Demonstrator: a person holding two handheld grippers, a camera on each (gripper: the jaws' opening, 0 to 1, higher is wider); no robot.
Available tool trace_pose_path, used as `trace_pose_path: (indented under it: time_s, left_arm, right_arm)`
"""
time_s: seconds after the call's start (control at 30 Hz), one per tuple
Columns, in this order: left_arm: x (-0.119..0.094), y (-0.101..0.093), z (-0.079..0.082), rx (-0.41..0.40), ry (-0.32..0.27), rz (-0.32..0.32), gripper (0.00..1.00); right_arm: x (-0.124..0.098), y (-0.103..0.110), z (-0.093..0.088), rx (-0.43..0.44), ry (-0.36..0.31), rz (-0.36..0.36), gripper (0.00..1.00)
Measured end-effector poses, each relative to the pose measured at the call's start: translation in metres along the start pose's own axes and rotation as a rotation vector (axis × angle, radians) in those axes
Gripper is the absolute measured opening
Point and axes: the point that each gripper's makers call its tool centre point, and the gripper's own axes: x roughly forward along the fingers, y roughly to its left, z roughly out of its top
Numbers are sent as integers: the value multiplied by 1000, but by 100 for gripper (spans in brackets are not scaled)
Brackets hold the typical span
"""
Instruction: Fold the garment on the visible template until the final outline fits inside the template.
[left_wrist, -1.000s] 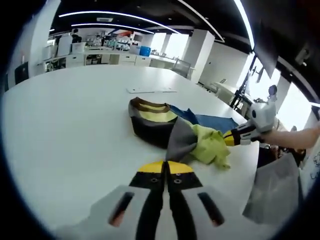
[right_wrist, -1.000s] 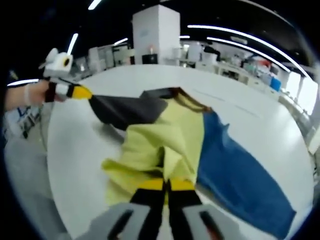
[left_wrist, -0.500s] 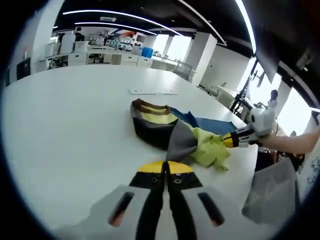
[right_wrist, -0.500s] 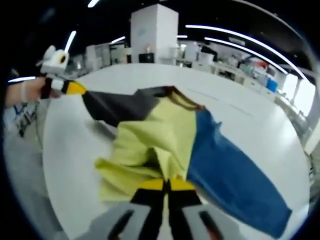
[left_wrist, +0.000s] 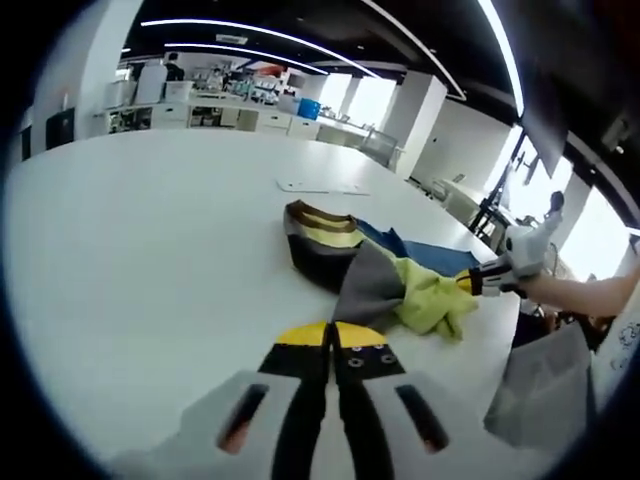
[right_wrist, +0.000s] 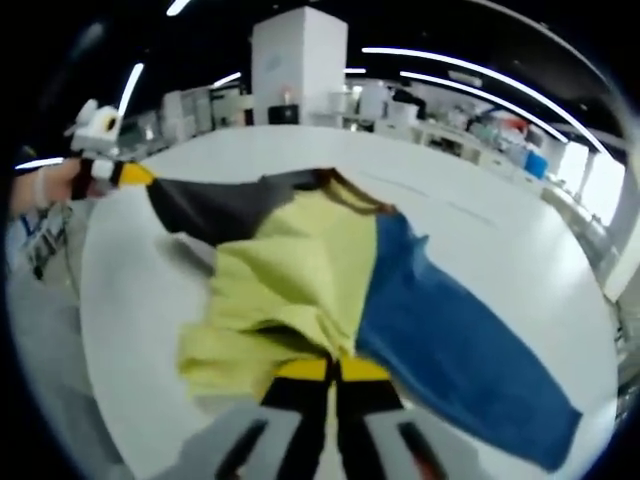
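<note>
Open-plan and bright, the room has long strip lights curving over a dark ceiling, white square pillars and benches crowded with equipment at the far wall; no writing or label is legible anywhere. Below them a broad, smooth white table (left_wrist: 150, 250) carries a soft, matte knit garment (right_wrist: 330, 270) in colour blocks: a blue panel spread flat, a rumpled yellow middle, a dark grey part drawn out taut, and a ribbed brown and yellow striped neck opening facing the far side. In the left gripper view the garment (left_wrist: 370, 270) lies bunched near the table's right edge. A thin, flat, pale rectangular sheet (left_wrist: 322, 187) lies on the table beyond it, well apart. The left hand-held gripper (left_wrist: 332, 338) has yellow-tipped black jaws pressed together on the grey corner of the cloth. The right hand-held gripper (right_wrist: 332, 370), with the same tips, is closed on the yellow fabric's edge. Each shows in the other's view, pulling the cloth between them.
</note>
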Motion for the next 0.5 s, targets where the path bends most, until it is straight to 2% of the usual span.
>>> trace_pose_path:
  time_s: [0.5]
  left_arm:
    - [-31, 28, -10, -44, 4, 76, 0]
  right_arm:
    - [0, 0, -2, 5, 3, -3, 0]
